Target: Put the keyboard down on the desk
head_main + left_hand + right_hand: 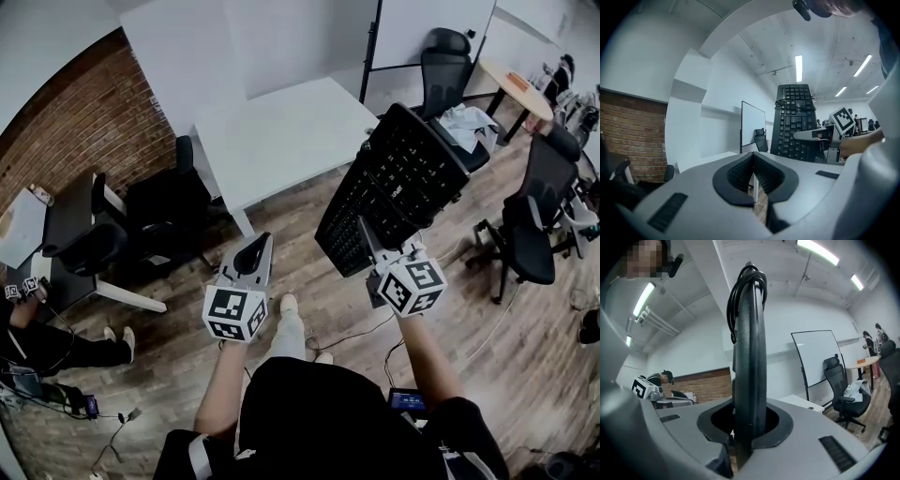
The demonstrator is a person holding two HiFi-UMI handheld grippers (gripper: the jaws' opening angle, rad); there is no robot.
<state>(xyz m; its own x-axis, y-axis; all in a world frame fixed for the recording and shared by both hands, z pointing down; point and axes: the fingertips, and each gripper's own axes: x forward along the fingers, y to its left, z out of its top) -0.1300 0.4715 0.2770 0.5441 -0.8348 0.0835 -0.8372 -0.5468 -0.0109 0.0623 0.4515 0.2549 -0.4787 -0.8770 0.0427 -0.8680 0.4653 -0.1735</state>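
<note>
The left gripper (251, 251) is nearest the person, held short of the white desk (281, 131) on its near side. Its jaws are fully closed, pad against pad, with nothing between them.

The right gripper (370, 242) is level with it, off the desk's near right corner. Its jaws are clamped on the lower edge of the keyboard (394, 183), which stands edge-on between the pads in the right gripper view.

The keyboard is raised and steeply tilted, with its keys facing the person. It hangs in the air by the desk's right edge, and no part of it rests on the desk. A cable (738, 296) is wound round its upper half.

Beyond the desk stand a whiteboard (431, 37) and an office chair (445, 61).

Task status, as a judgement: the keyboard is picked up and held, but placement has not begun. Carrying it over the desktop, laying it flat and releasing it are left.
</note>
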